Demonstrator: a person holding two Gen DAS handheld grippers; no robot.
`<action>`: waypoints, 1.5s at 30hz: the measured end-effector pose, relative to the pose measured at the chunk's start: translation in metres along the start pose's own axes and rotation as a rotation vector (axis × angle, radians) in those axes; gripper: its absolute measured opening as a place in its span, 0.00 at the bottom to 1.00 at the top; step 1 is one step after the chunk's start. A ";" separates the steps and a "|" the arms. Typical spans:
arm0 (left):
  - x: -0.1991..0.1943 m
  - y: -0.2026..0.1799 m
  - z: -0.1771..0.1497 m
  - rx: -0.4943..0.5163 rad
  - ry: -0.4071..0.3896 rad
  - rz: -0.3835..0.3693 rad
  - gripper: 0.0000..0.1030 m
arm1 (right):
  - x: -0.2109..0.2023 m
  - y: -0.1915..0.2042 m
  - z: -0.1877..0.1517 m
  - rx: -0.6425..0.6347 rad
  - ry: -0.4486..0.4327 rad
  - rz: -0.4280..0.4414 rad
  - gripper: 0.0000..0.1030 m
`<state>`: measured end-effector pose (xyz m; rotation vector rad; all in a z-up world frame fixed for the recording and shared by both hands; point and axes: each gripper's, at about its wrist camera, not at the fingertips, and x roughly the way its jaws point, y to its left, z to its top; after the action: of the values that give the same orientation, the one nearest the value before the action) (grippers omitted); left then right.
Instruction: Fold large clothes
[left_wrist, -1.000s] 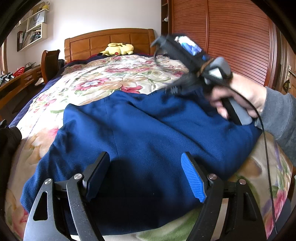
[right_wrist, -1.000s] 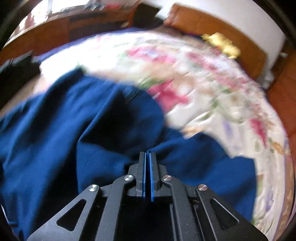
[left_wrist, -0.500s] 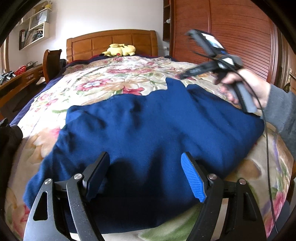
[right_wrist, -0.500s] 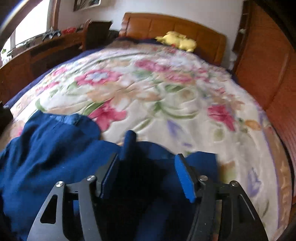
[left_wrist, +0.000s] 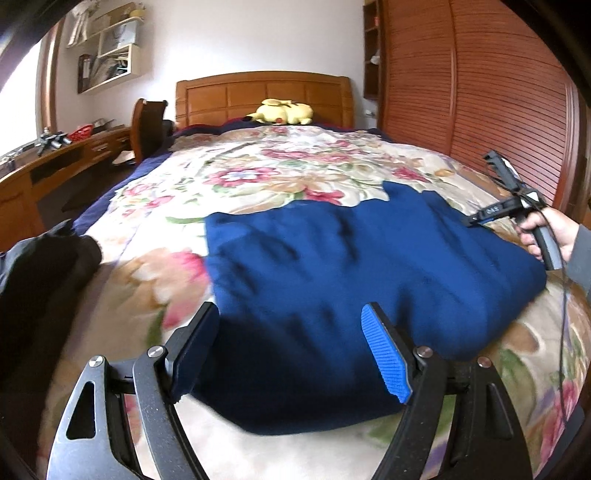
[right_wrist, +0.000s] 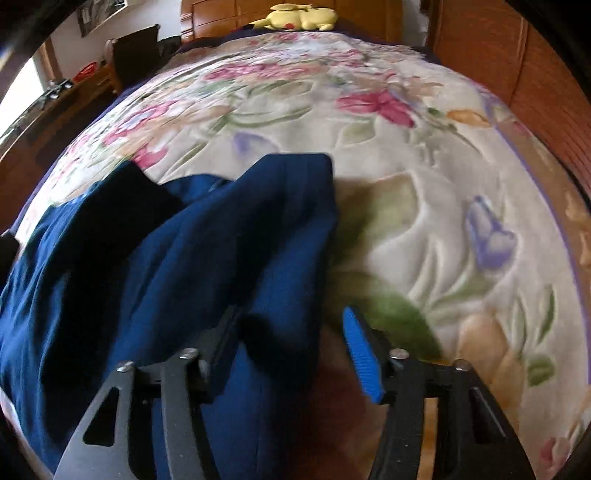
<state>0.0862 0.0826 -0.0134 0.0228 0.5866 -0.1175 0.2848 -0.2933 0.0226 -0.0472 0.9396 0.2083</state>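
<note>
Since a second ago the right gripper (right_wrist: 291, 332) has let go, its jaws now closing on nothing beside the folded navy knit garment (left_wrist: 354, 266), lying crosswise ahead of the spread, empty left gripper (left_wrist: 291, 343).

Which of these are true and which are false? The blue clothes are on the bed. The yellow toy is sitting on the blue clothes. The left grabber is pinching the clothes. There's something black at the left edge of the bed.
1. The blue garment lies on the flowery bedspread. True.
2. The yellow plush toy sits on the blue garment. False: it lies far off by the headboard.
3. The left gripper pinches the garment. False: its jaws stand wide open over the cloth.
4. A black item lies at the bed's left edge. True.
</note>
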 end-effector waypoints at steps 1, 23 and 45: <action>0.000 0.002 -0.001 0.000 0.001 0.010 0.78 | 0.000 0.000 0.001 -0.009 -0.002 0.021 0.18; 0.005 0.021 -0.016 -0.012 0.047 0.052 0.78 | -0.095 0.056 -0.067 -0.110 -0.285 -0.150 0.64; 0.009 0.017 -0.022 0.004 0.055 0.081 0.78 | -0.073 0.158 -0.155 -0.225 -0.276 0.071 0.64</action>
<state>0.0835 0.1001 -0.0364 0.0532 0.6400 -0.0396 0.0881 -0.1706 -0.0024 -0.1881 0.6399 0.3756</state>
